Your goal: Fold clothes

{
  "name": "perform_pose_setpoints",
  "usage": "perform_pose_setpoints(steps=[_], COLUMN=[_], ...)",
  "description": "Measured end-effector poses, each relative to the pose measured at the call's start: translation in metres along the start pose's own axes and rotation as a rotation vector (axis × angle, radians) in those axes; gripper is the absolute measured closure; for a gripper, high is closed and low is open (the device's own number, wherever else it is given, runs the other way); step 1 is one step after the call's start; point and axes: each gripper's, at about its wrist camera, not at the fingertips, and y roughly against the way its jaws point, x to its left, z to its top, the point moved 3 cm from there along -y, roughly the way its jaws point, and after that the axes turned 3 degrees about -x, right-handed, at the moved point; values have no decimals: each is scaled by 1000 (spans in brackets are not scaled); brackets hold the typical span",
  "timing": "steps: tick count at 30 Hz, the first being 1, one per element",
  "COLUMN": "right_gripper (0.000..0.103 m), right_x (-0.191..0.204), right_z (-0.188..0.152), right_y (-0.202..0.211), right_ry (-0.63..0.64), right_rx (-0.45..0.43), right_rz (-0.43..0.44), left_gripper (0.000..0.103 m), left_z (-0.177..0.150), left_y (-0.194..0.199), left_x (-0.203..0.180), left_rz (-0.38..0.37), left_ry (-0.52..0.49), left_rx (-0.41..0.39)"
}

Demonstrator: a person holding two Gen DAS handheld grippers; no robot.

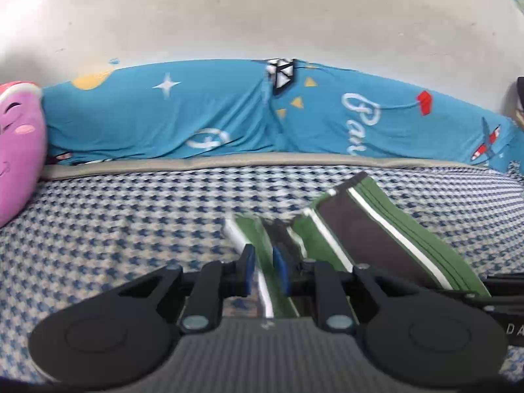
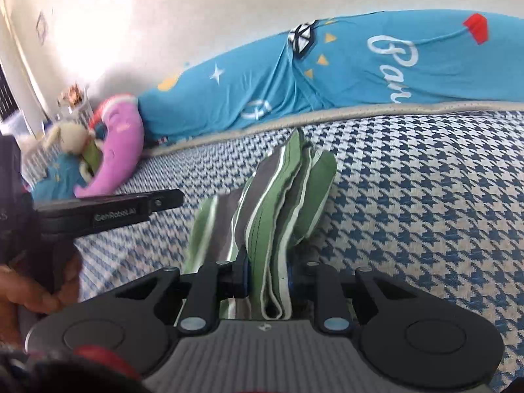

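Striped garment [image 1: 376,229] is pinched by the left gripper [image 1: 263,268] and the right gripper [image 2: 267,271] above the houndstooth bed cover [image 1: 131,222].

The garment [image 1: 376,226] lies on the bed [image 1: 131,216]; behind it a long bolster [image 1: 196,114] runs along the wall [image 1: 262,16] (plush pillow [image 1: 19,144] at its left end).
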Motion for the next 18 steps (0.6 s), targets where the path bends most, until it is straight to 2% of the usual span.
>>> perform_pose_setpoints(steps=[3, 7, 9, 11, 15, 18], right_gripper=[82, 81, 81, 80, 80, 75], right_x=[-2, -16, -24, -31, -35, -38], right_z=[-2, -6, -9, -12, -13, -13], right_y=[-4, -4, -5, -6, -7, -7], right_ry=[7, -42, -66, -89, -130, -164], right_rx=[23, 57, 78, 99, 109, 111], right_rz=[-41, -82, -105, -129, -120, -101], left_gripper=[89, 85, 75, 55, 42, 32], left_z=[-8, -15, -17, -20, -30, -35], left_y=[0, -11, -15, -20, -34, -44], left_x=[13, 40, 52, 61, 69, 64], left_rz=[5, -61, -92, -127, -186, -215], left_ry=[23, 158, 215, 262, 345, 359], left_rx=[41, 114, 126, 142, 176, 193])
